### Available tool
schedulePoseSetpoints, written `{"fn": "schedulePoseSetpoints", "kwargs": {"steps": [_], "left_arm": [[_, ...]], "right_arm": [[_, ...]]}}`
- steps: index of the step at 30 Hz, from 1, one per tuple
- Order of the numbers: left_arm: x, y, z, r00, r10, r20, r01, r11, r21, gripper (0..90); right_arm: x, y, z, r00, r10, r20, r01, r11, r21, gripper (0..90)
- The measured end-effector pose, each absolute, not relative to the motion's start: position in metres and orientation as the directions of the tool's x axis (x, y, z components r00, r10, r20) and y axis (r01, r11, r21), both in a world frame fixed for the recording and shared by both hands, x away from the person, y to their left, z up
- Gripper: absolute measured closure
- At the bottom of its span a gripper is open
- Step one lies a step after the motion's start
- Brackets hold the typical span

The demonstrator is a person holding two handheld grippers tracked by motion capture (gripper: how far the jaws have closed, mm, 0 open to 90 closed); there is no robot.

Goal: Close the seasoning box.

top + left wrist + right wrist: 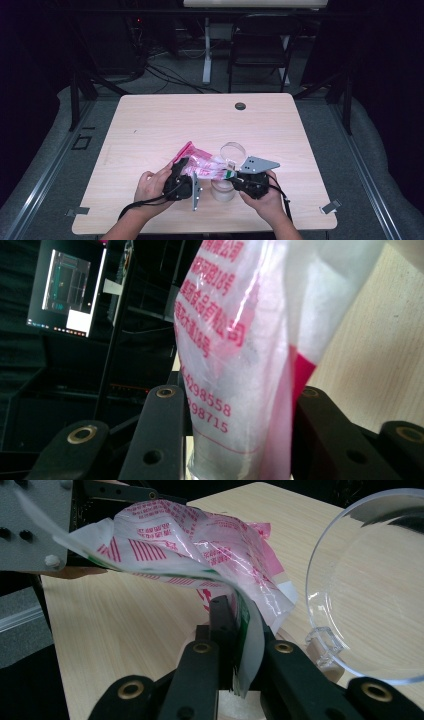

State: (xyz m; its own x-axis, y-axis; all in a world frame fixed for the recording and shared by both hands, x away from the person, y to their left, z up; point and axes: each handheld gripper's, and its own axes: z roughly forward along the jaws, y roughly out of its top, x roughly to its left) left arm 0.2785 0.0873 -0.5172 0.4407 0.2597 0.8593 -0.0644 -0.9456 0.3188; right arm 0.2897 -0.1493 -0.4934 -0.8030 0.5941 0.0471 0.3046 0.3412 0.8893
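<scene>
A clear plastic bag [202, 162] printed in red, with a pink strip along one end, hangs stretched between both grippers just above the table. My left gripper [186, 169] holds its left end; in the left gripper view the bag [235, 355] is pressed between the two black jaws of the gripper [240, 440]. My right gripper [230, 175] is shut on the bag's other edge [250, 645], which is pinched thin between its jaws [243, 627]. A clear glass cup [233, 150] with a small handle stands just behind the bag [370, 580]. A white round container [222, 191] sits below the bag.
The pale wood table [150, 130] has a dark round grommet [240, 106] near its far edge. Beyond it stand a black folding chair [260, 45] and cables on the floor. A lit monitor [67, 290] stands off to the side in the dark room.
</scene>
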Motion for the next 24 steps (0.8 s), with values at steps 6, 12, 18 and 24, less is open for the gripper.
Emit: {"fn": "schedulePoseSetpoints", "kwargs": {"steps": [6,12,18,24], "left_arm": [[0.278,0.09,-0.521,0.446,0.297,0.844,-0.057,-0.932,0.358,70.4],[0.278,0.092,-0.526,0.46,0.337,0.822,-0.04,-0.916,0.398,70.4],[0.278,0.094,-0.53,0.479,0.383,0.79,-0.029,-0.892,0.451,70.3],[0.279,0.097,-0.536,0.509,0.417,0.753,-0.01,-0.872,0.489,70.4]], "right_arm": [[0.289,-0.148,-0.493,-0.804,0.593,0.048,0.305,0.342,0.889,87.4],[0.289,-0.147,-0.493,-0.806,0.59,0.048,0.304,0.344,0.888,86.8],[0.288,-0.146,-0.492,-0.806,0.59,0.043,0.299,0.345,0.89,86.3],[0.287,-0.143,-0.493,-0.81,0.585,0.042,0.298,0.348,0.889,86.3]]}}
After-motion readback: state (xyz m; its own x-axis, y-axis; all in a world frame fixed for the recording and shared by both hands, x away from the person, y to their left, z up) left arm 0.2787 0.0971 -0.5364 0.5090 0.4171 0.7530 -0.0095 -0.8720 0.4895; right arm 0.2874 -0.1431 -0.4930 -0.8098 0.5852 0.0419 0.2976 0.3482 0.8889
